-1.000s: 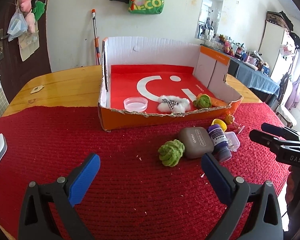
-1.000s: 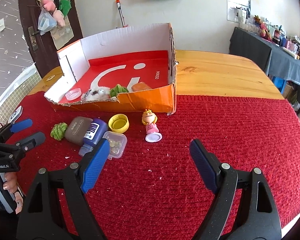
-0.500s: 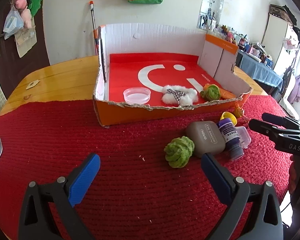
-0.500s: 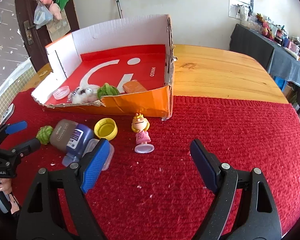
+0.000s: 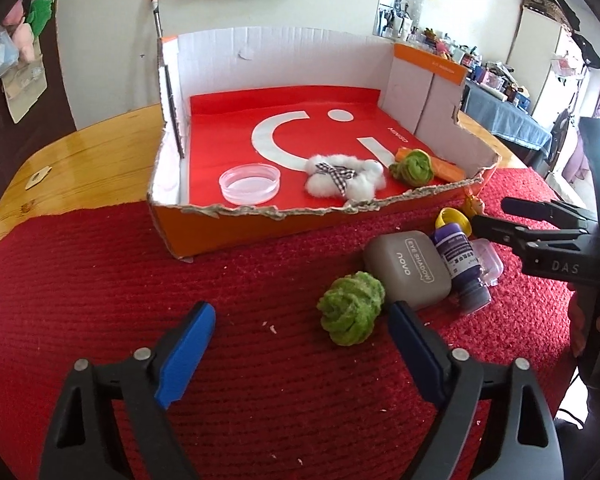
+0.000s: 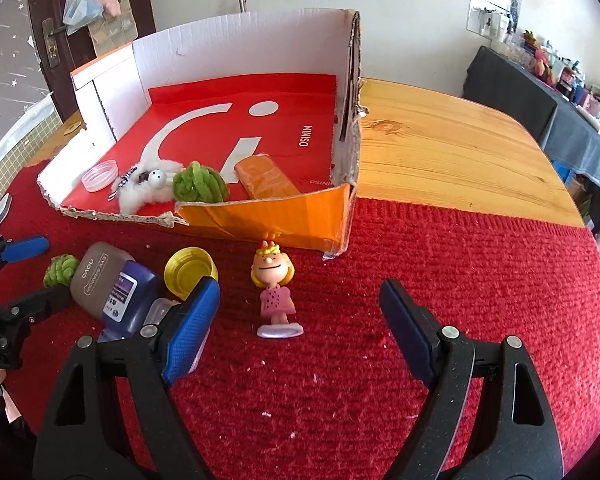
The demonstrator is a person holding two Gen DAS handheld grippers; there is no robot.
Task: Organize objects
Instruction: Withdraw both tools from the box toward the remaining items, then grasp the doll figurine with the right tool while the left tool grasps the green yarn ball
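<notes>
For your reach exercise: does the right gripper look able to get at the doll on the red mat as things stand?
Probably yes. The doll stands apart on bare mat, ahead of the open right gripper; the yellow cap sits off to one side.

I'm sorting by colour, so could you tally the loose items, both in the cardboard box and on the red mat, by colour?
Green: 2, fuzzy yarn balls
Orange: 1, flat orange block
White: 1, white fluffy toy
Clear: 2, round clear dish, small clear plastic case
Grey: 1, grey eyeshadow case
Purple: 1, purple bottle
Yellow: 1, yellow cap
Pink: 1, pink-dressed figurine
Total: 10
</notes>
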